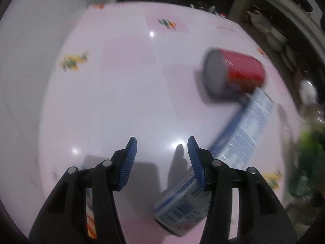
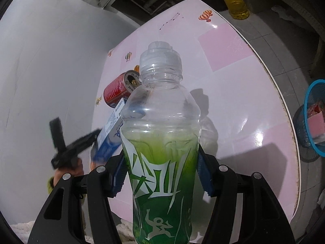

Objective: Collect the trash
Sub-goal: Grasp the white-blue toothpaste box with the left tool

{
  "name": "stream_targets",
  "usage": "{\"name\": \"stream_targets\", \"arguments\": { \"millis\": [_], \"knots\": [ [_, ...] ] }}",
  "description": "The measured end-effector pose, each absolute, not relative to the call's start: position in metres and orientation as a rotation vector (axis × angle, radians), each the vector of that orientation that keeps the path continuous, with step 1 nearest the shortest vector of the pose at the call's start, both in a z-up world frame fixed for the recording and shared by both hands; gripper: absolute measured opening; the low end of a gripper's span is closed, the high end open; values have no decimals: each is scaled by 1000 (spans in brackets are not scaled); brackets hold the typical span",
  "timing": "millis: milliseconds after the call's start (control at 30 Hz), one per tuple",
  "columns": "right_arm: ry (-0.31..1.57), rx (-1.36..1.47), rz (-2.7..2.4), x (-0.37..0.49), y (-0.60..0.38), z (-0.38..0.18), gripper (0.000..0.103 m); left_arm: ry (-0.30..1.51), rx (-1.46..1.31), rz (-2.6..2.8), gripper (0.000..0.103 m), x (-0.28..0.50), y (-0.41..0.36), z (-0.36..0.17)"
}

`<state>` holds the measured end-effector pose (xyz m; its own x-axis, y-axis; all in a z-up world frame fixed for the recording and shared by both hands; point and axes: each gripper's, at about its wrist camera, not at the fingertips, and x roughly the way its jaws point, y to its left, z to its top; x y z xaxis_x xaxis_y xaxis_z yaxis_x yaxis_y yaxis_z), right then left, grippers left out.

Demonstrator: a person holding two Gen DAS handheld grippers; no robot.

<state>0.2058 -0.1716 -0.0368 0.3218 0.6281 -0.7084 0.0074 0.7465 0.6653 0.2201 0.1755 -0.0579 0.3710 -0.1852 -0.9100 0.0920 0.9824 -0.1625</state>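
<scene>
While the right tool [image 2: 161, 172] clamps the green-labelled bottle [image 2: 161, 134] around its waist at the centre of the right wrist view, the left tool [image 1: 161, 160] hangs with its blue pads spread and nothing between them, low in its own frame. That bottle looks light and nearly empty, clear plastic up top, so the walls will likely flex under pressure; the label band where the pads sit seems the sensible hold, since the smooth shoulder above would probably slip. Over on the pink tabletop [image 2: 233, 46], the red can [image 1: 235, 73] lies on its side in the upper right of the left view, with the blue-and-white carton [image 1: 245, 130] touching it and running down toward the right finger. Thin metal, round, liable to roll: I'd take the can across its body. The carton looks stiff enough to pinch across its narrow faces. A blue mesh basket [image 2: 313, 120] waits at the right edge, off the tabletop.
</scene>
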Motion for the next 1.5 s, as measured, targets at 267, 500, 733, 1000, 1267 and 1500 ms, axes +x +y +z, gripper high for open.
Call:
{"name": "stream_targets", "arguments": {
  "millis": [267,500,733,1000,1267,1500],
  "knots": [
    [1219,632,441,208,-178,-49,59,1235,-321,-420,64,168,142,-51],
    [1225,592,387,202,-178,-51,59,1143,-302,-429,79,172,101,-29],
    [1224,553,341,198,-184,-49,62,1135,-169,-384,79,185,68,-35],
    [1226,480,310,194,-181,-48,65,1143,-42,-346,62,183,49,-49],
    [1249,436,324,193,-175,-52,66,1184,-53,-337,50,185,48,-63],
    [1274,409,346,194,-166,-57,66,1172,-52,-323,47,181,46,-65]
  ]
}}
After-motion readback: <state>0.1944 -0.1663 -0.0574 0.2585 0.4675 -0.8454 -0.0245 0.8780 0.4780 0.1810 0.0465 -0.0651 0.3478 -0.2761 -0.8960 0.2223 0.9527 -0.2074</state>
